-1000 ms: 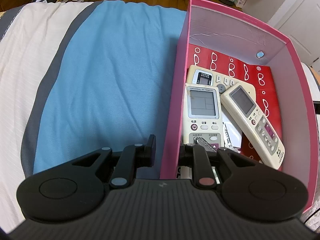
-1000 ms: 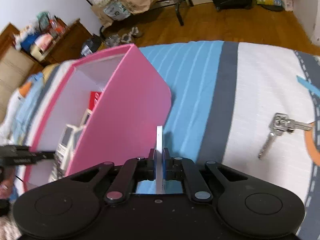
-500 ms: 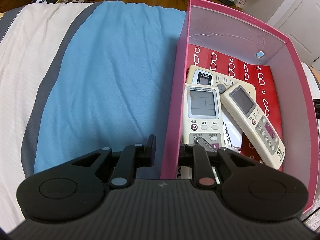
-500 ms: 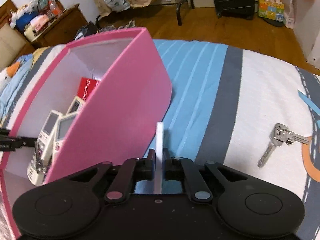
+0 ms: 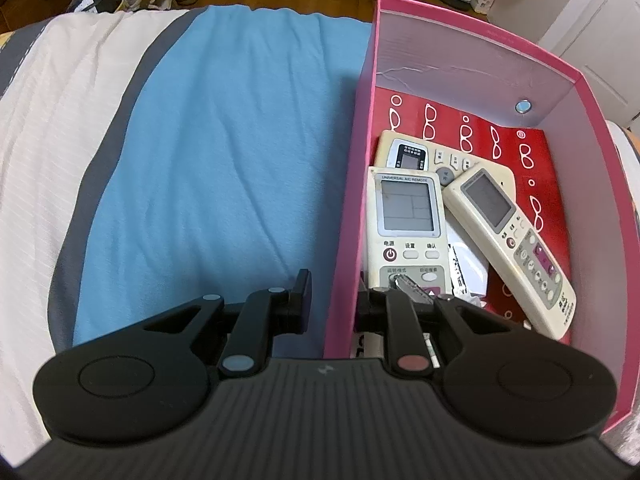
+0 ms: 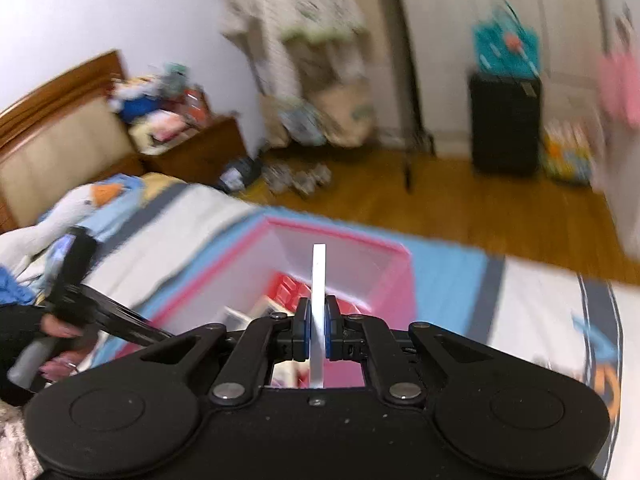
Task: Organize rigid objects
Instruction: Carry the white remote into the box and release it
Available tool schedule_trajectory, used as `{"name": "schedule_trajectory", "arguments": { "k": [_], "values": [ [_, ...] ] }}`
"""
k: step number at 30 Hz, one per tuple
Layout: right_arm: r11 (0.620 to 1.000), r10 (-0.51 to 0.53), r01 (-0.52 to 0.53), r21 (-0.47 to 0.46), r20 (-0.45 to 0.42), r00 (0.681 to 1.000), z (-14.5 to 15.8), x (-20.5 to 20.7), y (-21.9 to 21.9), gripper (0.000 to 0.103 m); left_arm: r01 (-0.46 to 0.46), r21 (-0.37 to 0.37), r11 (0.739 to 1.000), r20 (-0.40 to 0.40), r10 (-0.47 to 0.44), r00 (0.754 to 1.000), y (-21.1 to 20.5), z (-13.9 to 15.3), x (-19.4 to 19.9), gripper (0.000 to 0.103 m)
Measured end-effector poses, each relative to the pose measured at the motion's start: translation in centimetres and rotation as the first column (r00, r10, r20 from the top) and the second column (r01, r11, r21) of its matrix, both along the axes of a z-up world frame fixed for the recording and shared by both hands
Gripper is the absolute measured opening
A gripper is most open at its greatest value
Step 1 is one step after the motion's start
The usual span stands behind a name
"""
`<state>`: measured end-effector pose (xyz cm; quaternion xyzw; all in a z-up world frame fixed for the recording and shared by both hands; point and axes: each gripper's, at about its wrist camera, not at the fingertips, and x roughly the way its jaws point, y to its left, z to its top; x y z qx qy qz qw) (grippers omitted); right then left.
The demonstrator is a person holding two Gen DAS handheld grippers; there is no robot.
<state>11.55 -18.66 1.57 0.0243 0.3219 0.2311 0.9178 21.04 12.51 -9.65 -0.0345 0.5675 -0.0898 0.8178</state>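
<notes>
A pink box [image 5: 560, 80] stands open on the bed. It holds three white remotes [image 5: 406, 216] [image 5: 508, 236] [image 5: 404, 152] and a metal key [image 5: 408, 284] on a red case with a glasses pattern [image 5: 540, 152]. My left gripper [image 5: 334, 300] is shut on the box's left wall, one finger outside and one inside. In the blurred right wrist view, my right gripper [image 6: 317, 316] is shut on a thin white flat piece [image 6: 319, 276] seen edge-on. It hangs above the pink box [image 6: 360, 240], near the open top.
The bed cover [image 5: 200, 160] is blue with grey and white bands. A hand [image 6: 56, 328] holds the left gripper at the box's left side. A white plush goose [image 6: 68, 208] lies by the headboard. Beyond the bed are a wooden floor, a black suitcase [image 6: 504, 120] and bags.
The right gripper has risen with the white piece and swung from beside the box's outer wall to above its open top. The left gripper and box have stayed put.
</notes>
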Motion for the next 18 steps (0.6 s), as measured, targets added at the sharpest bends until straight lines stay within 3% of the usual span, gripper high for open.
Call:
{"name": "schedule_trajectory", "arguments": {
  "k": [3,6,10,13,16,18],
  "values": [
    [0.996,0.084,-0.084,-0.019,0.015,0.996,0.8,0.0,2.4,0.008,-0.003,-0.015,1.000,-0.004,0.003,1.000,0.3,0.0,0.1,0.018],
    [0.981,0.116,-0.113,-0.158,0.006,0.993,-0.2,0.3,5.7,0.008,-0.002,-0.030,1.000,-0.008,0.002,1.000,0.4,-0.2,0.3,0.018],
    [0.955,0.175,-0.189,-0.230,-0.078,0.981,-2.8,0.5,9.3,0.007,-0.004,-0.048,0.999,-0.013,0.004,1.000,0.7,-0.4,0.4,0.018],
    [0.905,0.130,-0.138,-0.402,-0.046,0.990,-4.3,1.1,10.9,0.007,0.015,-0.011,1.000,0.005,-0.015,1.000,0.2,-0.1,0.1,0.018],
    [0.858,0.091,-0.103,-0.503,-0.048,0.995,-5.7,2.3,11.5,0.007,0.023,0.004,1.000,0.014,-0.023,1.000,0.0,0.0,0.1,0.018],
    [0.802,0.071,-0.073,-0.593,-0.026,0.997,-6.8,2.6,12.4,0.007,0.021,-0.004,1.000,0.011,-0.021,1.000,0.1,0.0,0.1,0.018]
  ]
}}
